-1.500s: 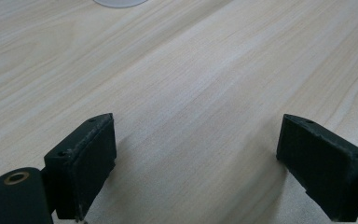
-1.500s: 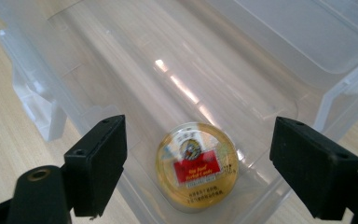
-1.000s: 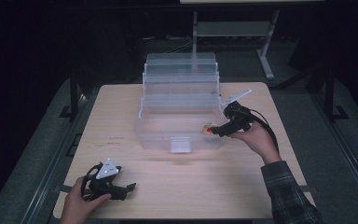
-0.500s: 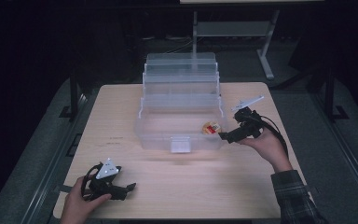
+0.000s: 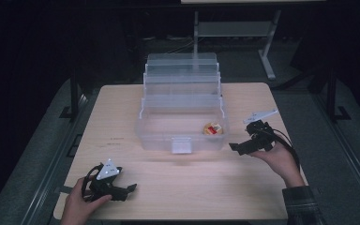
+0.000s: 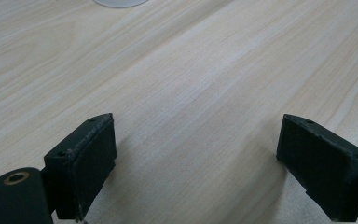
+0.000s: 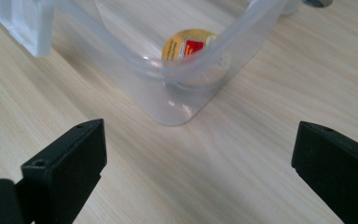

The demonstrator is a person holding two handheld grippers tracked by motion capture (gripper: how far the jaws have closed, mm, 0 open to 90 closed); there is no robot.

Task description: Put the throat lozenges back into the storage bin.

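Right of the clear box, low over the table (image 5: 192, 197): right gripper (image 5: 236, 148), held in the person's right hand (image 5: 281, 159), pointing left at the box's near right corner. Jaws spread wide, just been opening, with nothing between them but bare wood in the right gripper view (image 7: 196, 158). Apart from the box wall, not touching it.

Just beyond the jaws, past the rounded corner of the clear box (image 5: 159, 139): small round tin (image 5: 212, 128), lying on the box floor in the near right corner, close to the wall. Lies flat, yellow lid with a red label facing up (image 7: 189, 45); round in outline, so no long axis and no pointing direction to tell. Sits left of the gripper and slightly farther away, well apart from its jaws, with the clear wall (image 7: 177, 107) between.

Farther left, on the box's near wall: a clear latch (image 5: 181, 145).

At the near left of the table: left gripper (image 5: 127, 188), jaws spread over bare wood (image 6: 196, 154), holding nothing.
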